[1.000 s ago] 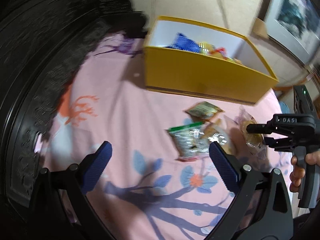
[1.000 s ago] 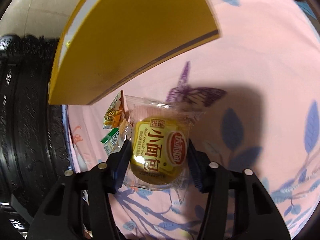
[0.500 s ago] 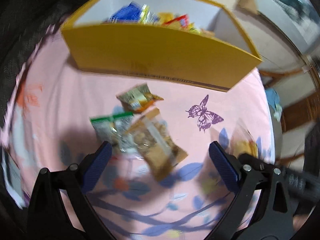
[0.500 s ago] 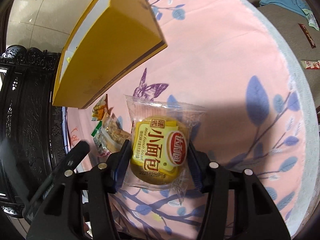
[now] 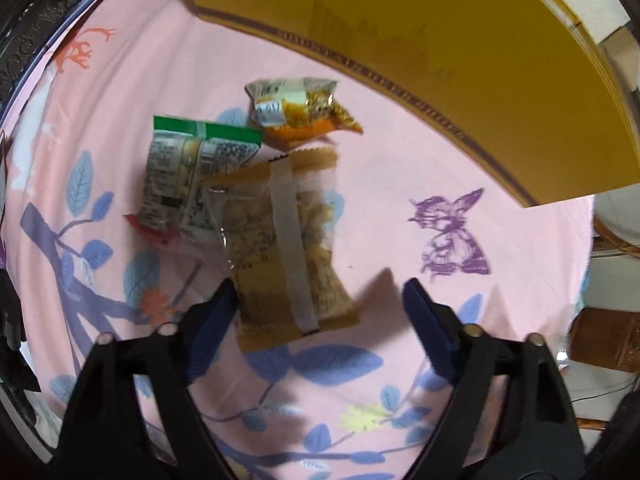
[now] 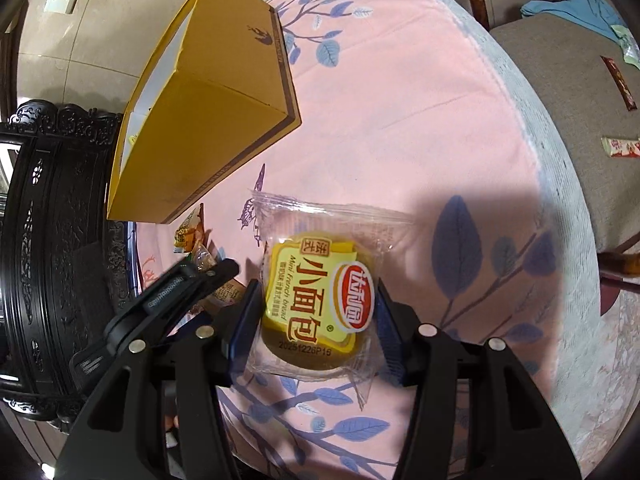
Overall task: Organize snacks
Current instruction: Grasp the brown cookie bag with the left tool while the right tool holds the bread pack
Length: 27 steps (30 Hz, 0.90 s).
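1. Since a second ago my left gripper [image 5: 316, 300] has dropped over the loose snacks; its jaws have just been closing, still apart, with the tan cracker packet [image 5: 288, 248] lying between them, its lower left edge at the left pad. I can't tell whether the pad touches it.
2. My right gripper [image 6: 316, 312] has drawn back from the yellow box [image 6: 208, 120], clamped on the mini bread packet [image 6: 320, 292] as before.
3. Surface: pink floral tablecloth [image 5: 400, 152] with a purple butterfly print. Room: dark carved furniture [image 6: 48, 240], wooden chair [image 6: 560, 100] with blue cloth and stray wrappers on its seat.
4. Writing: "Mini French bread" and "20251226P16" on the bread packet.
5. Only the left view shows the green-topped packet [image 5: 188, 172] and the orange packet [image 5: 300, 108], near the box wall. Only the right view shows the box's open top.
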Each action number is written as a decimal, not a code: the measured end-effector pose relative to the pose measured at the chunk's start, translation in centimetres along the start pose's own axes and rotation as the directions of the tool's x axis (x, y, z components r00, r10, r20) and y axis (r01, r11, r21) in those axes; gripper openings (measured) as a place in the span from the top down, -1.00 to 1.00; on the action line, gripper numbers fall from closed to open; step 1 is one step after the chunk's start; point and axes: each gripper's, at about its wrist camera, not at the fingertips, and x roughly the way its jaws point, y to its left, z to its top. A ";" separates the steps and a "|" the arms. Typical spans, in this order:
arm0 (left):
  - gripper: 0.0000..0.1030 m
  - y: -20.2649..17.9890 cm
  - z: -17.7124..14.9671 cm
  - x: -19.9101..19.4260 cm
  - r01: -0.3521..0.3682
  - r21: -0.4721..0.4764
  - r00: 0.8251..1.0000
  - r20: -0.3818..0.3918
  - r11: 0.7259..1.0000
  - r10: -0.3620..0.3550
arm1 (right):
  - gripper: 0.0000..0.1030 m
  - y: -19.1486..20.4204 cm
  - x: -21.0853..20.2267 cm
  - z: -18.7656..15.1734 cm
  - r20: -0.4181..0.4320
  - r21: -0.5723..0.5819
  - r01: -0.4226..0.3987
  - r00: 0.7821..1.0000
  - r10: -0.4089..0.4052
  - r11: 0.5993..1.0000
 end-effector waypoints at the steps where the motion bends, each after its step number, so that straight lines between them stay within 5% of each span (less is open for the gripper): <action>1: -0.51 -0.1 -0.1 0.0 -0.005 0.012 1.000 0.020 1.000 0.005 | -0.06 0.1 0.0 0.1 -0.003 -0.005 -0.005 1.000 0.005 1.000; 6: -0.18 -0.7 -0.5 0.2 -0.039 0.097 0.998 0.046 0.994 0.035 | -0.06 0.7 0.0 0.5 -0.001 -0.022 -0.019 1.000 0.019 1.000; 11: 0.02 0.1 -1.5 0.0 -0.004 0.211 0.998 0.061 0.978 -0.009 | -0.06 0.9 -0.6 -0.1 0.040 -0.005 -0.030 0.999 0.030 1.000; 19: 0.11 3.0 -3.4 -1.2 0.111 0.255 0.992 0.035 0.961 -0.124 | -0.06 1.5 -1.5 -2.3 0.066 0.017 -0.015 0.998 0.013 1.000; 27: 0.12 7.2 -4.2 -3.8 0.229 0.260 0.964 0.074 0.938 -0.256 | -0.06 3.5 -1.8 -3.9 0.078 -0.021 -0.002 0.997 0.004 1.000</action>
